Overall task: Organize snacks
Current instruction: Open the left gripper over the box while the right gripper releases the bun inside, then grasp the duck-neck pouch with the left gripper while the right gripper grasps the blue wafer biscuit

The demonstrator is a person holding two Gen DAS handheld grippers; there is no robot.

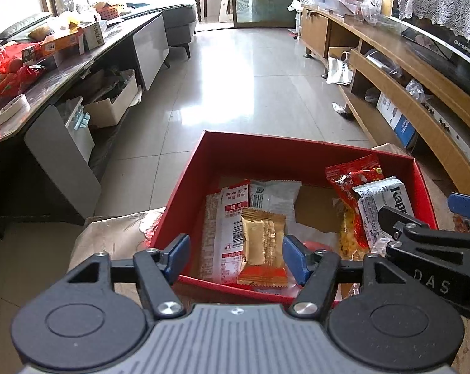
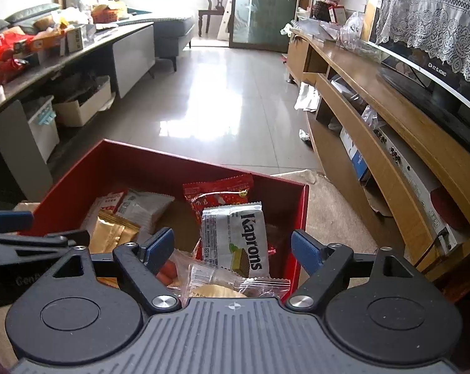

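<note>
Glossy pale tile floor (image 1: 235, 71) catches window glare mid-frame. A cluttered dark table (image 1: 79, 62) runs along the left, a wooden TV cabinet (image 1: 400, 71) along the right, a carved chair (image 2: 217, 0) stands top centre.

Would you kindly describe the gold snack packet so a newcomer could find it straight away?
Look in the open red box on the floor. On its side away from the silver Kaprons packet, the gold packet lies on a long red-and-white packet. It is the only plain metallic gold wrapper there, with an orange band at its near end.
</note>
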